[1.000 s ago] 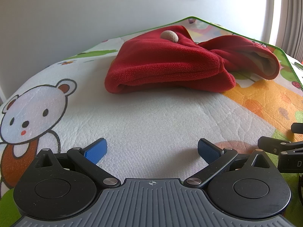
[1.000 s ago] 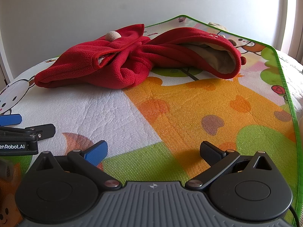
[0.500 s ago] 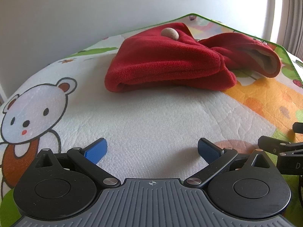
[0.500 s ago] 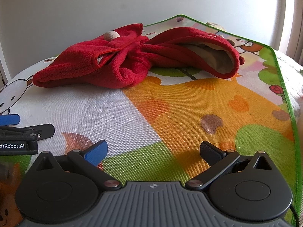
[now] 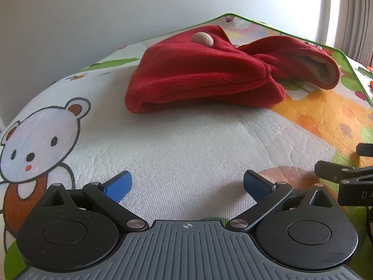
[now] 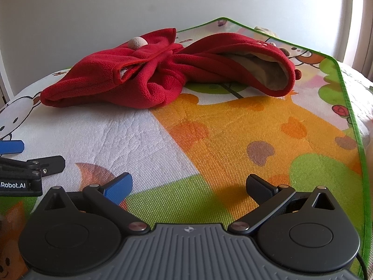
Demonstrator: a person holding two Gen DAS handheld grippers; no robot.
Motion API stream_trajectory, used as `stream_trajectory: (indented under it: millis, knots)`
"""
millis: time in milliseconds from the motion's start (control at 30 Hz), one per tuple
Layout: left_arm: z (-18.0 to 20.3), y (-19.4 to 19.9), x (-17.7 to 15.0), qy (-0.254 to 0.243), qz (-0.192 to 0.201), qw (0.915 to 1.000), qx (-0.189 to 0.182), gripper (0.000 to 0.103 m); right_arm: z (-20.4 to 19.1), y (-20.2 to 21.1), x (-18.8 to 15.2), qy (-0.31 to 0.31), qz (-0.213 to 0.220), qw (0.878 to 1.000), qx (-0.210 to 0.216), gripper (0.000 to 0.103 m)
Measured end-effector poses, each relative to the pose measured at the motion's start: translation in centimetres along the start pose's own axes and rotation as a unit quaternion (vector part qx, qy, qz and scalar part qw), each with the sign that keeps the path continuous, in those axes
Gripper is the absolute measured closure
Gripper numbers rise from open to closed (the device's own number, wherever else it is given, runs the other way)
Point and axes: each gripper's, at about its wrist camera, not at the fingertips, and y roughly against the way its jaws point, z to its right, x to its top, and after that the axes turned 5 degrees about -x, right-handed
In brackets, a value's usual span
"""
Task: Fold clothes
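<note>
Both grippers have edged a little nearer to the red fleece garment (image 5: 205, 74) since a second ago, so it sits slightly larger in each wrist view, while the garment itself has not shifted.

A cartoon-printed play mat (image 6: 233, 140) with a green border carries everything, and a pale wall (image 6: 93, 11) rises behind it. The red fleece garment (image 6: 144, 74) lies bunched toward the far side of the mat, resting on its surface. One part of the garment is folded into a thick roll facing the left gripper; the other part spreads away to the right and shows a tan lining (image 6: 263, 70) at its opening. A small beige pom-pom (image 5: 202, 39) sits on top of the garment, on its far side.

On the near side of the garment, well apart from it, the left gripper (image 5: 186, 185) hangs low over the mat with its jaws spread wide and nothing between them. The right gripper (image 6: 187, 184) is just beside it, also spread wide and empty, over the orange and green print
</note>
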Motion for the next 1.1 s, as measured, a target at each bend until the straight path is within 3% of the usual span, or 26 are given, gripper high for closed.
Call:
stream_trajectory:
  millis: [267,367,467,533,600,667,733,833,900,1000,1100]
  knots:
    - [0.5,0.1,0.1,-0.019,0.006,0.9998,0.008,0.000,0.1,-0.1,0.0,-0.002,0.000,1.000,0.002,0.000]
    - [0.8,-0.1,1.2,-0.097,0.016,0.9949,0.020,0.000,0.0,0.0,0.0,-0.002,0.001,1.000,0.004,0.000]
    - [1.1,-1.4,3.3,-0.186,0.056,0.9787,0.067,0.000,0.1,-0.1,0.2,0.007,-0.003,1.000,0.014,0.000]
    - [1.3,-2.9,5.0,-0.242,0.074,0.9637,0.085,0.000,0.3,-0.2,0.6,0.026,-0.013,0.999,0.034,0.000]
    - [0.5,-4.6,7.7,-0.261,0.085,0.9572,0.092,0.000,0.4,-0.1,1.3,0.041,-0.032,0.997,0.057,0.000]
    - [-2.0,-4.6,10.9,-0.223,0.106,0.9638,0.101,0.000,0.8,0.7,2.4,0.051,-0.024,0.996,0.074,0.000]
    - [-5.9,-3.3,13.3,-0.141,0.138,0.9737,0.114,0.000,1.0,1.8,3.5,0.069,0.002,0.995,0.068,0.000]
    - [-12.4,-1.9,13.9,-0.053,0.157,0.9692,0.182,0.000,1.5,2.7,5.4,0.087,0.041,0.994,0.053,0.000]
    - [-15.6,-2.1,12.8,-0.034,0.123,0.9718,0.199,0.000,1.6,2.1,6.8,0.087,0.053,0.994,0.049,0.000]
    - [-17.9,-1.6,10.2,-0.010,0.086,0.9814,0.171,0.000,1.5,0.2,8.5,0.070,0.044,0.995,0.061,0.000]
    - [-18.1,0.1,8.8,-0.009,0.094,0.9889,0.115,0.000,1.0,-1.6,10.3,0.048,0.023,0.994,0.098,0.000]
